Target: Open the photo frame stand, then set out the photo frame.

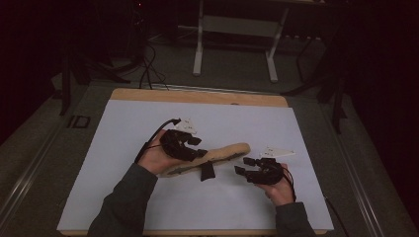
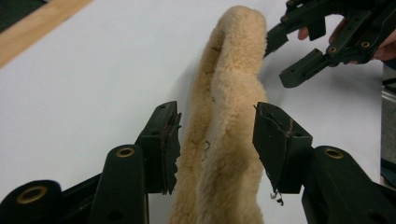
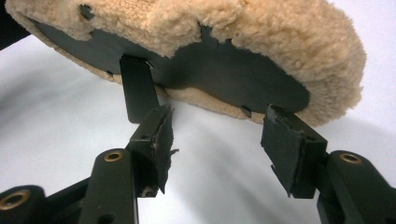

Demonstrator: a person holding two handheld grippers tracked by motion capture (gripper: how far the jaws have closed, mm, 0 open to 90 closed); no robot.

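Observation:
A long tan fleece pad with a dark flat underside stands tilted on its edge on the white sheet. A short black strap hangs from its underside. My left gripper is closed across the pad's left part, and in the left gripper view the fleece fills the gap between both pads. My right gripper is open just off the pad's right end, with nothing between its fingers. It also appears at the top right of the left gripper view.
A white sheet covers the wooden table, whose bare edge shows at the back. Behind the table stands a white desk frame on a dark floor with cables. The person's sleeves enter from the bottom.

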